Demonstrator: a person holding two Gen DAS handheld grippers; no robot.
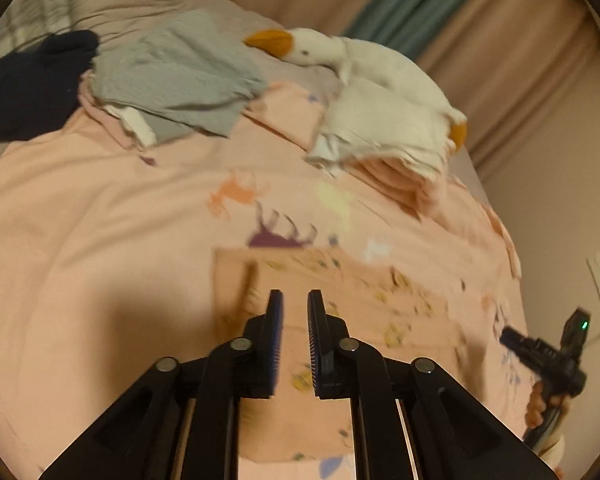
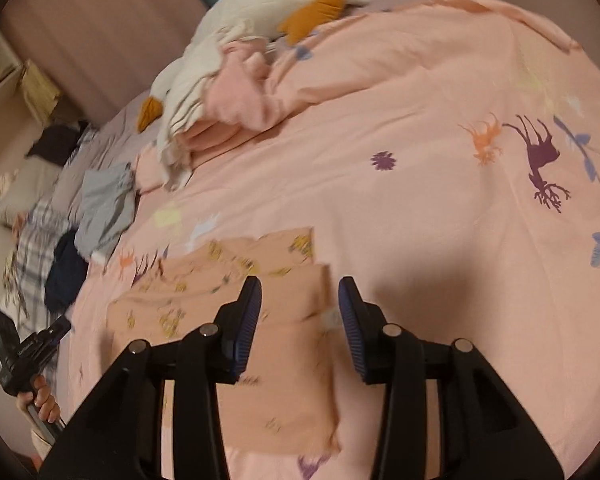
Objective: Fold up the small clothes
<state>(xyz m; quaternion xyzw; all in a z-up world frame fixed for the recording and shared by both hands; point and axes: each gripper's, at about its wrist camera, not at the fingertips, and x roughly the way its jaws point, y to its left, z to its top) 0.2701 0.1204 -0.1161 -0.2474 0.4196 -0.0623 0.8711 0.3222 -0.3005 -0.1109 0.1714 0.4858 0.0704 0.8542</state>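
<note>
A small peach garment (image 1: 340, 300) with yellow prints lies folded flat on the pink deer-print bedspread (image 1: 100, 220). My left gripper (image 1: 295, 294) hovers over its left part, pads a narrow gap apart with nothing between them. In the right wrist view the same garment (image 2: 220, 300) lies under my right gripper (image 2: 298, 284), which is open above the garment's right folded edge and grips nothing. Each gripper also shows in the other's view, held in a hand: the right gripper (image 1: 548, 352) at the bed's right edge, the left gripper (image 2: 24, 348) at the left.
A white plush goose (image 1: 360, 64) lies at the far side, with a stack of folded white and pink clothes (image 1: 380, 136) against it. A loose grey garment (image 1: 180, 76) and a dark navy one (image 1: 28, 84) lie at the far left. Curtains hang behind the bed.
</note>
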